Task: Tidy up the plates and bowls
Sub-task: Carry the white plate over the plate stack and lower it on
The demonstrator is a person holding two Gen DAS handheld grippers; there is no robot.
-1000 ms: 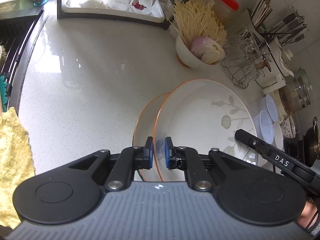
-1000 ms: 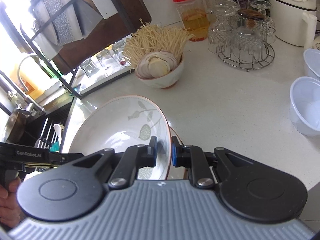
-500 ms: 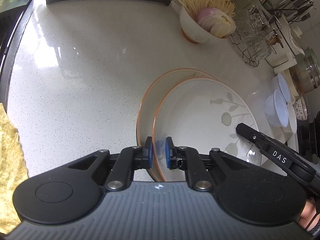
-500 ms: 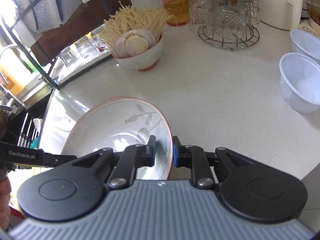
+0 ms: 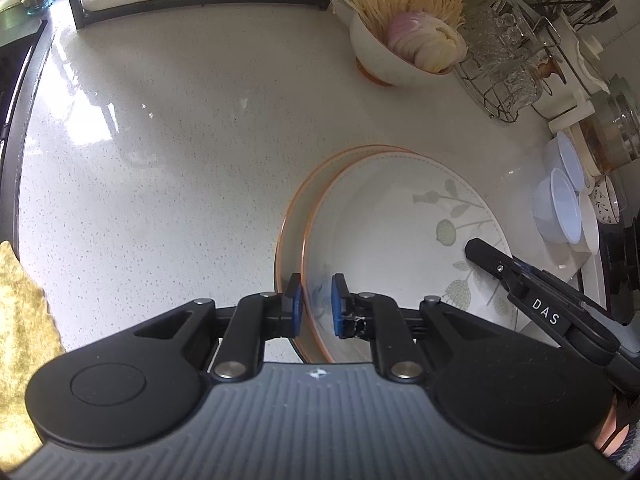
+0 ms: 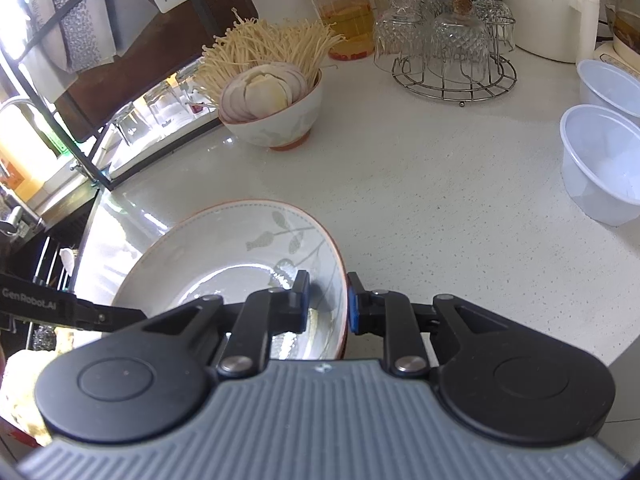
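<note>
**Top plate being set onto the one beneath**

Both grippers flank the same leaf-patterned plate (image 5: 400, 240), one at each side of its rim. The left hand-held gripper (image 5: 316, 306) has its blue pads either side of the near-left edge, with a thin gap showing between the rim and the right-hand pad — the jaws stand only slightly parted, and whether they still press on the rim I cannot tell. The right hand-held gripper (image 6: 327, 300) straddles the opposite edge in the same way; its jaws have just been opening, the rim is still between them, and daylight shows on both sides of it, so the hold looks released.

The plate sits nested on a second orange-rimmed plate (image 5: 296, 216), whose edge peeks out as a crescent at the left. The pair rests on the pale speckled table (image 5: 160, 160), in front of a bowl of mushrooms and sliced onion (image 5: 404, 48) and well apart from the plastic bowls (image 6: 600, 164) at the right.

By my reading, the stacking step is at its end. The next move calls for widening both sets of jaws until they clear the rim, then drawing each gripper straight back and up — without hooking the edge and sliding the upper plate off centre.
</note>
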